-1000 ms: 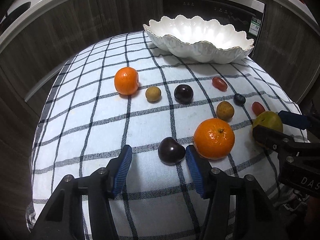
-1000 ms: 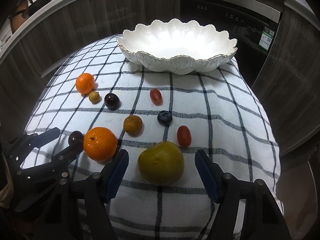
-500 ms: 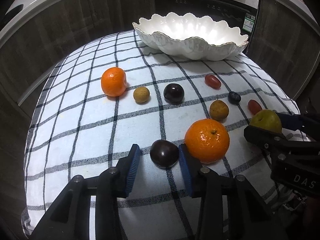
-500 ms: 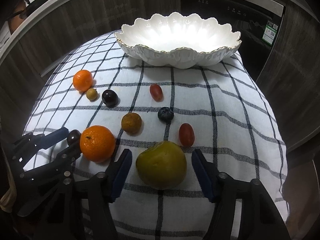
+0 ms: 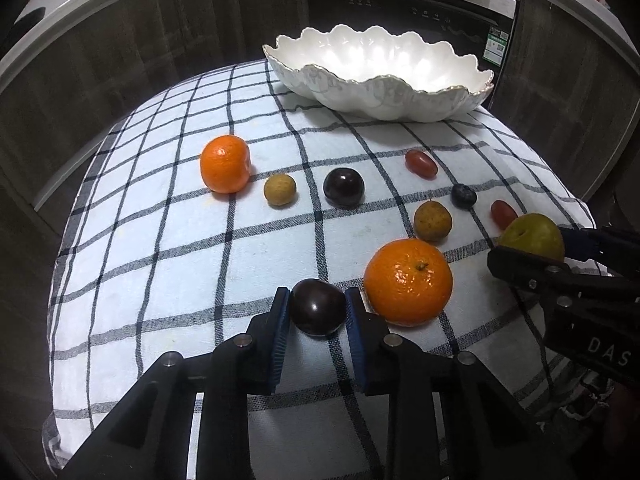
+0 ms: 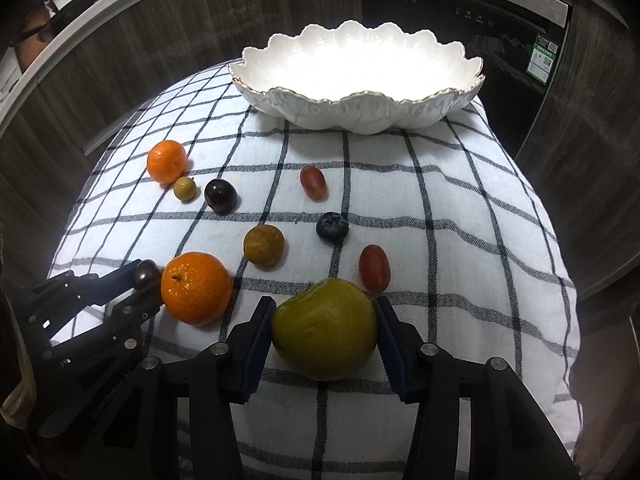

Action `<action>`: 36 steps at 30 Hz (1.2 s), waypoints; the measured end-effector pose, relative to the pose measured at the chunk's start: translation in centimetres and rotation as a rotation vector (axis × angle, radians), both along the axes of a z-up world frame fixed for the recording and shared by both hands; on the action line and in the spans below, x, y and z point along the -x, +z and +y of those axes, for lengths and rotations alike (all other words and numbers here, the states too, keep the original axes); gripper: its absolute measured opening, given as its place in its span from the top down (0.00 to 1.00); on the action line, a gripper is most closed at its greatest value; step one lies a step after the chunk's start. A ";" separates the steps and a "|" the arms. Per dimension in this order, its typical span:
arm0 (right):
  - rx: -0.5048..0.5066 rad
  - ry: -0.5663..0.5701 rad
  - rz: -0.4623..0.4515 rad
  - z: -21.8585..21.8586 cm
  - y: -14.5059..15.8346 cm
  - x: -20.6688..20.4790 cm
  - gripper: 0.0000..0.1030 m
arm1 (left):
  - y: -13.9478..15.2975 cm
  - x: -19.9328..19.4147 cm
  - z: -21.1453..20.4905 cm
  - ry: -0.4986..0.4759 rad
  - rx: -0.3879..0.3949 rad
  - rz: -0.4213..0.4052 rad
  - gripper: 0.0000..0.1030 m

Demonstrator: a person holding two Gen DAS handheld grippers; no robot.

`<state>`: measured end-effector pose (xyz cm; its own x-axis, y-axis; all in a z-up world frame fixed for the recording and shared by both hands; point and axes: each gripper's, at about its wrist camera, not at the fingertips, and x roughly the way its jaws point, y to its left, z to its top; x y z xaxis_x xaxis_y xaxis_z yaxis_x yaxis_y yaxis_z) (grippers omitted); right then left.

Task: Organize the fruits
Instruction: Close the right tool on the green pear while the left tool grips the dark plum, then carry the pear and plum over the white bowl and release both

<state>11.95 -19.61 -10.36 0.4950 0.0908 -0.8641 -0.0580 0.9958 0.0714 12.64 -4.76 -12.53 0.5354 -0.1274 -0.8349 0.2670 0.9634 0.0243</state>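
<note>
Fruits lie on a checked cloth (image 5: 160,264) before a white scalloped bowl (image 5: 380,76), which is empty (image 6: 356,76). My left gripper (image 5: 317,312) is shut on a dark plum (image 5: 317,306) that rests on the cloth. My right gripper (image 6: 324,336) is shut on a green-yellow pear (image 6: 324,334), also on the cloth; it shows at the right in the left wrist view (image 5: 532,238). A large orange (image 5: 408,282) lies between the two grippers (image 6: 196,286).
Farther back lie a small orange (image 5: 225,164), two brown longans (image 5: 280,189) (image 5: 433,221), a second dark plum (image 5: 343,188), a blueberry (image 5: 464,195) and two red grapes (image 5: 420,163) (image 5: 503,213). Dark cabinets and an appliance stand behind the table.
Both grippers moved forward and closed: the left jaws went from wide open to pinching the plum, the right jaws closed onto the pear.
</note>
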 end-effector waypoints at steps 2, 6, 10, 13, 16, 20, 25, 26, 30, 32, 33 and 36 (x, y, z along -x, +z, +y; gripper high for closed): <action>0.001 -0.002 -0.007 0.0 0.2 0.1 0.51 | 0.2 0.1 0.1 0.002 -0.002 -0.004 0.73; 0.001 -0.001 -0.016 0.0 0.6 0.2 0.51 | 0.7 0.2 0.4 0.010 0.000 -0.012 0.73; 0.001 -0.001 -0.031 0.0 1.1 0.1 0.51 | 1.2 0.1 0.6 0.020 0.001 -0.017 0.73; 0.006 0.000 -0.045 0.0 1.5 0.0 0.51 | 1.5 0.1 0.7 0.021 -0.002 -0.019 0.73; 0.010 -0.001 -0.064 0.0 2.1 -0.1 0.51 | 1.7 0.0 0.6 0.016 -0.001 -0.016 0.73; 0.009 -0.004 -0.080 -0.2 2.7 -0.4 0.51 | 2.4 -0.3 0.6 0.016 0.003 -0.019 0.73; 0.012 -0.012 -0.108 -0.7 3.7 -0.9 0.51 | 3.6 -1.0 0.1 0.006 0.003 -0.045 0.73; 0.011 -0.015 -0.112 -0.8 3.8 -1.0 0.51 | 3.8 -1.1 0.0 0.003 0.003 -0.049 0.73; 0.016 -0.024 -0.136 -1.4 4.7 -1.5 0.51 | 4.7 -1.9 -0.6 -0.009 0.006 -0.065 0.73; 0.016 -0.029 -0.147 -1.8 5.2 -2.0 0.51 | 5.1 -2.4 -0.9 -0.012 0.009 -0.072 0.73; 0.015 -0.032 -0.152 -2.0 5.4 -2.3 0.51 | 5.3 -2.8 -1.1 -0.012 0.011 -0.078 0.73; 0.013 -0.039 -0.171 -2.5 6.2 -3.4 0.51 | 6.0 -3.8 -1.3 -0.001 0.030 -0.078 0.73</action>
